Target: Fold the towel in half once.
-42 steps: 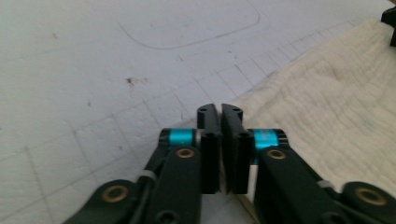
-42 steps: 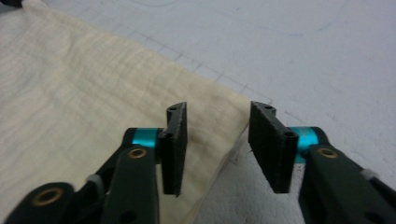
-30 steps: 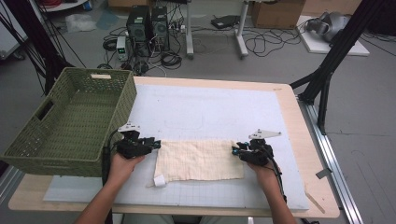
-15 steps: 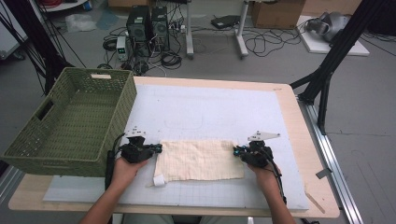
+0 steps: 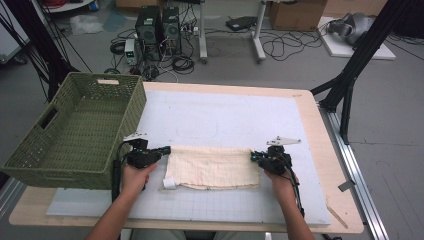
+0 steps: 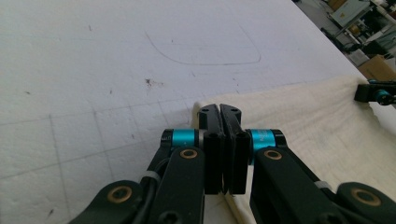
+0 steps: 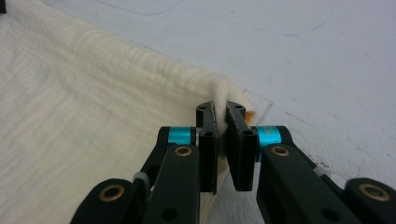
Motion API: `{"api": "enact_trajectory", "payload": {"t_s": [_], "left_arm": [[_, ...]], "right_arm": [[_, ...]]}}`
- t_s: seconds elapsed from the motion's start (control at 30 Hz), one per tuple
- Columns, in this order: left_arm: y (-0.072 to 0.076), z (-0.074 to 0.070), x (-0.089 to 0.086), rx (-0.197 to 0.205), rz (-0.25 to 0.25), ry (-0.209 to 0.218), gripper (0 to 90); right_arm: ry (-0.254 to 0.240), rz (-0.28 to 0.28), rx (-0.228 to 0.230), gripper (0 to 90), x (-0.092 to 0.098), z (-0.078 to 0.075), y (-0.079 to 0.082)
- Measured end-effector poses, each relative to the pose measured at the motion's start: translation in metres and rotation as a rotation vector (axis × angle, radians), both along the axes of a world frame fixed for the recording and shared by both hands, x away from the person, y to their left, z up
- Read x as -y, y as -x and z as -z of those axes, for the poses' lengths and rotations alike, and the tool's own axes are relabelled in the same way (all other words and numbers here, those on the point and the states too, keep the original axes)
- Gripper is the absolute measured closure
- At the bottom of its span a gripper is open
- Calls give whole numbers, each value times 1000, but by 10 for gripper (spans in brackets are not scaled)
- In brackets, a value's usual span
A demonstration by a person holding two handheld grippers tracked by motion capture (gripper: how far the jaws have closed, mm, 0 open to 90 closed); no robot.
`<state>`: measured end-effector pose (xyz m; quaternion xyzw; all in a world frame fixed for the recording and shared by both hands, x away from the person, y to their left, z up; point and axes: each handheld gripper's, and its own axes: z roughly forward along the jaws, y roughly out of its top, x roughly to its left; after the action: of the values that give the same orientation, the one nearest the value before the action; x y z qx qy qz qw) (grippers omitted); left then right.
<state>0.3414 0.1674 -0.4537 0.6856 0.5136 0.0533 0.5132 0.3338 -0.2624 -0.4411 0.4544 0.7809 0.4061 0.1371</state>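
A cream cloth (image 5: pixel 212 167) lies folded in a long strip on the white mat (image 5: pixel 225 112), near the front. My left gripper (image 5: pixel 165 150) is shut on the cloth's far left corner; in the left gripper view the jaws (image 6: pixel 219 112) meet over that corner of the cloth (image 6: pixel 303 121). At the far right corner my right gripper (image 5: pixel 255 156) is also shut. The right gripper view shows a ridge of cloth (image 7: pixel 93 107) pinched between the right gripper's (image 7: pixel 221 114) pads. Both hands rest low on the mat.
A green woven basket (image 5: pixel 75 130) stands at the table's left edge, just beside my left hand. A small white tag (image 5: pixel 170 182) sticks out at the cloth's near left corner. The right gripper (image 6: pixel 376 93) appears far off in the left gripper view.
My left gripper has slid right onto the cloth's corner. The jaws of both grippers have closed on the cloth. The right hand has stayed where it was.
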Motion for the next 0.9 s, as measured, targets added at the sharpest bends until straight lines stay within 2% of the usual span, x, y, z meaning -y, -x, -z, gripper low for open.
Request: {"api": "enact_trajectory", "payload": {"t_s": [0.07,0.13,0.2,0.23,0.27,0.33,0.4,0.43,0.47,0.5,0.53,0.57,0.63,0.7,0.73,0.8,0.83,0.87,0.9], "left_arm": [[1,0,2,-1,15,-18,875],[2,-1,2,14,5,-38,855],[2,-1,0,38,-13,-58,686],[2,-1,-1,39,-18,-53,648],[3,-2,-2,45,-8,-60,607],[6,-4,-3,61,19,-76,585],[9,-6,-1,66,52,-98,564],[10,-7,-1,70,62,-110,555],[11,-7,0,82,66,-115,552],[12,-8,1,88,69,-118,552],[12,-9,1,93,67,-117,552],[12,-9,1,99,63,-111,550],[11,-9,0,110,55,-110,543],[10,-9,0,115,47,-110,529],[8,-9,0,114,45,-117,518],[3,-11,2,113,47,-133,490],[0,-14,4,124,47,-123,485],[-2,-15,6,132,51,-122,485],[-4,-17,8,143,53,-132,484]], "right_arm": [[19,2,1,842,0,1,0],[29,6,2,841,1,-1,2],[42,12,8,787,1,-2,3],[46,23,7,709,2,-2,3],[49,37,2,680,2,-3,4],[28,29,-4,656,3,-5,9],[32,5,-13,637,3,-5,13],[35,-17,-29,655,1,-3,16],[50,-28,-35,710,-1,-2,17],[101,-54,-25,801,-4,0,20],[128,-65,-14,839,-6,0,22],[128,-66,-17,860,-6,-1,23],[175,-59,-5,865,-3,-4,25],[192,-45,-15,862,-1,-6,28],[210,-44,-18,851,0,-6,29],[209,-29,-18,772,0,-6,29],[202,-20,-11,723,1,-8,28],[175,-7,-6,677,1,-9,26],[161,-3,6,638,2,-10,25]]}}
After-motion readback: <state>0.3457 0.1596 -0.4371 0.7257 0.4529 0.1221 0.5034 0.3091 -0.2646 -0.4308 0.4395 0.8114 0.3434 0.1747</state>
